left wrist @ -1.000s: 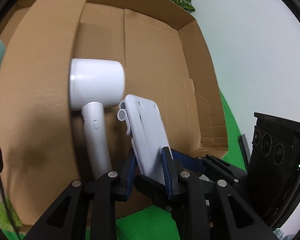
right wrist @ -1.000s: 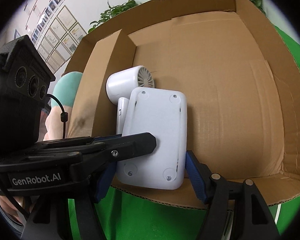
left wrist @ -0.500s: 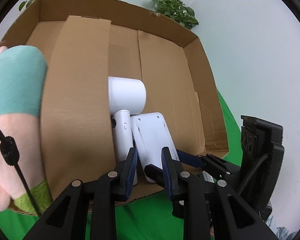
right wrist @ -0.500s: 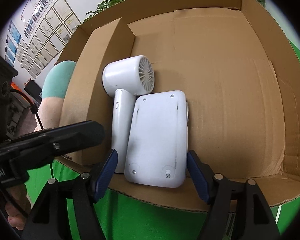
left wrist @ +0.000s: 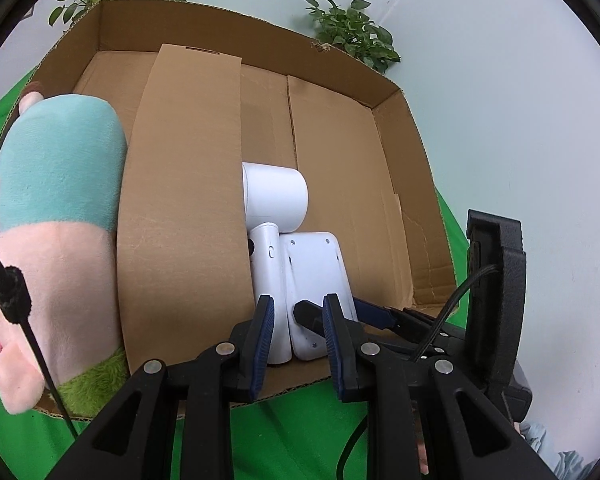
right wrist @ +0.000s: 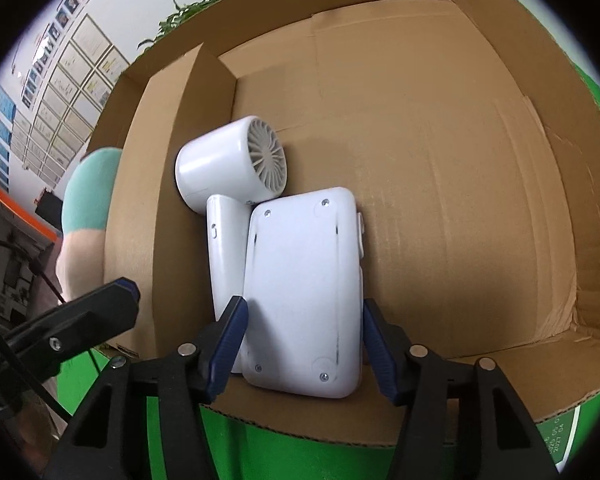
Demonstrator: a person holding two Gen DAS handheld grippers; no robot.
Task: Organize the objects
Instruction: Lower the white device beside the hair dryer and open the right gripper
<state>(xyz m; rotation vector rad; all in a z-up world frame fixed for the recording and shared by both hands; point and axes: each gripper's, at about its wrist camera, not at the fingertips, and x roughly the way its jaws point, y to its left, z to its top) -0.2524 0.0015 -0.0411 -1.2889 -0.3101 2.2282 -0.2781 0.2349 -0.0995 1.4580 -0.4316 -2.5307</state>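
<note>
A flat white device (right wrist: 306,288) lies face down on the floor of a large cardboard box (right wrist: 440,140), beside a white hair dryer (right wrist: 230,184). Both also show in the left wrist view, the device (left wrist: 318,276) and the dryer (left wrist: 274,216). My right gripper (right wrist: 302,346) is open, its blue pads on either side of the device's near end; contact is unclear. My left gripper (left wrist: 298,344) is open and empty, drawn back at the box's near edge. The right gripper's finger (left wrist: 374,314) shows beside the device.
A cardboard divider (left wrist: 184,208) stands upright to the left of the dryer. A plush toy in teal, pink and green (left wrist: 52,216) fills the compartment left of it. Green cloth (left wrist: 292,432) covers the table. Potted plants (left wrist: 352,36) stand behind the box.
The white device went from held upright in both grippers to lying flat beside the dryer. My left gripper let go and pulled back. My right gripper opened.
</note>
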